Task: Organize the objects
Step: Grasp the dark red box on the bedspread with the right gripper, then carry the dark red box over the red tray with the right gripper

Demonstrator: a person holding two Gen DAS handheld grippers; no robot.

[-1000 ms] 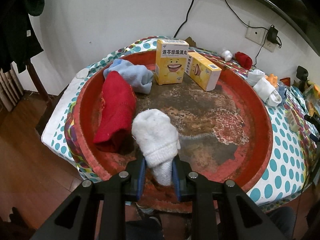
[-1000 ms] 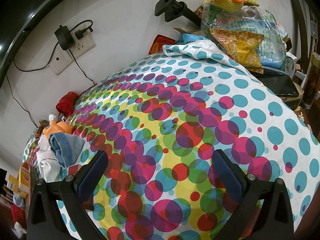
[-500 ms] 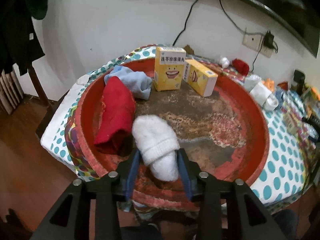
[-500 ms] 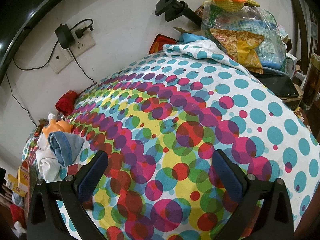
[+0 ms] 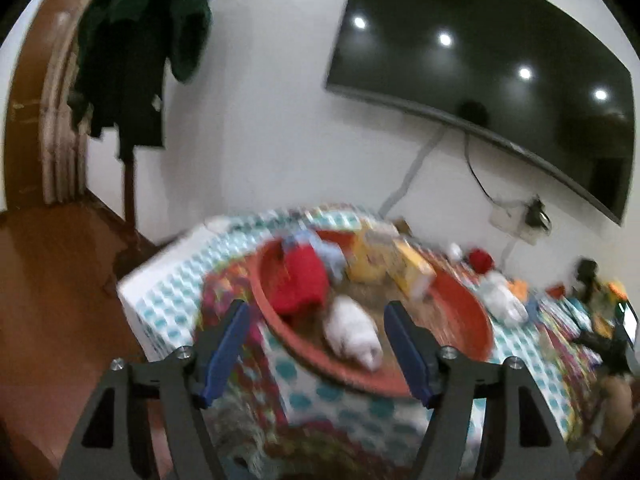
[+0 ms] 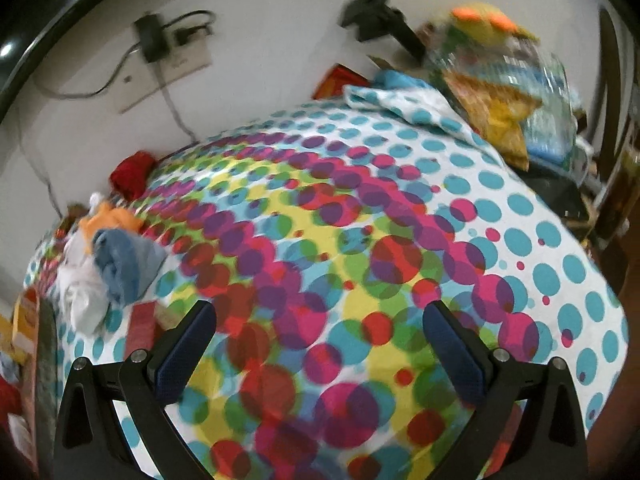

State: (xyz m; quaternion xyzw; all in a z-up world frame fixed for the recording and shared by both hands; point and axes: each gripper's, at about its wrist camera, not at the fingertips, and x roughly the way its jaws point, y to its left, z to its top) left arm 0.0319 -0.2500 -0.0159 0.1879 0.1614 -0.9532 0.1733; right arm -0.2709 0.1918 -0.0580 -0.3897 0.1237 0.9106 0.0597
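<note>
In the blurred left wrist view a white rolled sock (image 5: 354, 332) lies near the front rim of the round red tray (image 5: 460, 320), next to a red cloth (image 5: 300, 280), a pale blue cloth (image 5: 328, 250) and two yellow boxes (image 5: 394, 266). My left gripper (image 5: 318, 322) is drawn back from the tray, its jaws opening wide, nothing between the pads. My right gripper (image 6: 320, 320) stands open above the dotted tablecloth (image 6: 400, 200), nothing between its fingers. A blue rolled cloth (image 6: 124, 260), a white cloth (image 6: 80, 300) and an orange toy (image 6: 108, 216) lie to its left.
A red sock (image 6: 132, 176) sits by the wall under a socket with a charger (image 6: 160, 52). Bags and a knitted toy (image 6: 500, 80) pile at the table's far right. A television (image 5: 500, 80) hangs on the wall; dark clothes (image 5: 136, 52) hang left, above wooden floor (image 5: 52, 300).
The left gripper let go of the white sock, opened wide and pulled back and up from the tray, tilting its view toward the wall. The right gripper barely shifted.
</note>
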